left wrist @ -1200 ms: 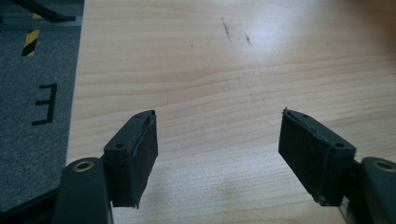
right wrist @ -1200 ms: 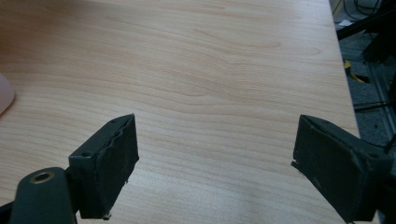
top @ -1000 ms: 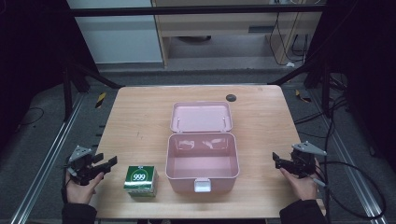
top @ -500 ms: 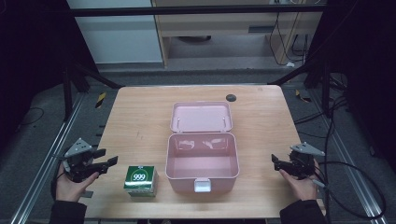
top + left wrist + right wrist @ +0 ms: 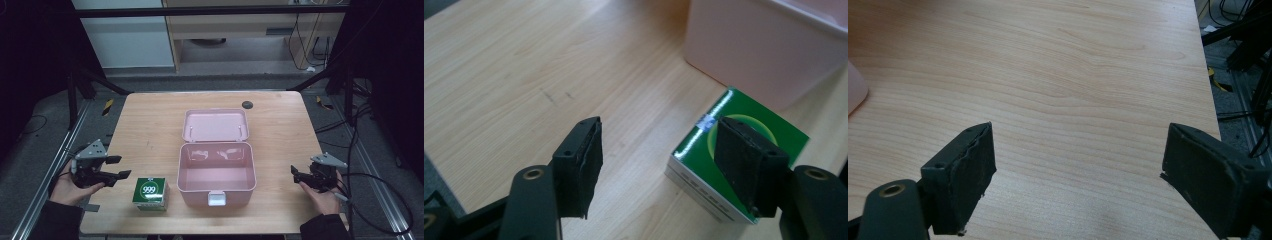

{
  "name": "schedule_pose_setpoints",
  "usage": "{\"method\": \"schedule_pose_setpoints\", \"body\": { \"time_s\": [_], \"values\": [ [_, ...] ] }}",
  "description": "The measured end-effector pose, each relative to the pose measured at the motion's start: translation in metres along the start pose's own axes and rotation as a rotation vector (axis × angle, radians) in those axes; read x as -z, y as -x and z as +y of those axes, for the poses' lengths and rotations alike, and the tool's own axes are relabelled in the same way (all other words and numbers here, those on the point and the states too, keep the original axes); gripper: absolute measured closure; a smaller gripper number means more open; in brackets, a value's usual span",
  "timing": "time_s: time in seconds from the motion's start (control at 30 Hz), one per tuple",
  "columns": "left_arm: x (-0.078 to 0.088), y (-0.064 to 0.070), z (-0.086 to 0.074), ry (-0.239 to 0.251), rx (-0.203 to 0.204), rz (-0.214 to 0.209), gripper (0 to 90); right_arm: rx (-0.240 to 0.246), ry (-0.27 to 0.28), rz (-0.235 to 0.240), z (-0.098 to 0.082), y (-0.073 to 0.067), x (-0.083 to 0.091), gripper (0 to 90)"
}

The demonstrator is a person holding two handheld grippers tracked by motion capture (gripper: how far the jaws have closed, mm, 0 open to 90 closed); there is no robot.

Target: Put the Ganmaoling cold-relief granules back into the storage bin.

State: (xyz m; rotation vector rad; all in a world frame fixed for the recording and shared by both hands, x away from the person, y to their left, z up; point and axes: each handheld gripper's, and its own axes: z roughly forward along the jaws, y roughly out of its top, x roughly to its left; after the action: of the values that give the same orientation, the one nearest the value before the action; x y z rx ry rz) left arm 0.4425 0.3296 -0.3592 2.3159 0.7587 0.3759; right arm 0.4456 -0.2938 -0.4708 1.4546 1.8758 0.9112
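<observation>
Two grippers sit at opposite sides of a pink box (image 5: 216,172) that stands open near the middle of the wooden table (image 5: 150,125), its lid (image 5: 215,125) laid back flat behind it and a pale latch (image 5: 216,199) on its front wall. Left of the pink box, close beside it but apart from it, rests a small green carton (image 5: 150,193) (white "999" in a circle on its top). Farther left of the pink box, just beyond the carton at the table's edge, the left gripper (image 5: 118,167) is held by a hand (image 5: 67,187) with its jaws parted and nothing between them. In the left gripper view the carton (image 5: 739,160) lies just ahead, partly behind one black jaw, with the pink wall (image 5: 769,45) behind. Right of the pink box, well apart from it near the table's right edge, the right gripper (image 5: 296,175) has its jaws spread wide over bare wood, gripping nothing.
</observation>
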Motion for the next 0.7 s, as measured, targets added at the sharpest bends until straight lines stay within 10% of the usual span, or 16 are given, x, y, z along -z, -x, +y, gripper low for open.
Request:
{"method": "schedule_pose_setpoints", "body": {
  "time_s": [0.7],
  "values": [
    [-0.015, 0.022, 0.029, -0.197, -0.282, -0.151, 28.0, 0.043, -0.004, -0.001, -0.001, -0.002, -0.003, 11.3]
  ]
}}
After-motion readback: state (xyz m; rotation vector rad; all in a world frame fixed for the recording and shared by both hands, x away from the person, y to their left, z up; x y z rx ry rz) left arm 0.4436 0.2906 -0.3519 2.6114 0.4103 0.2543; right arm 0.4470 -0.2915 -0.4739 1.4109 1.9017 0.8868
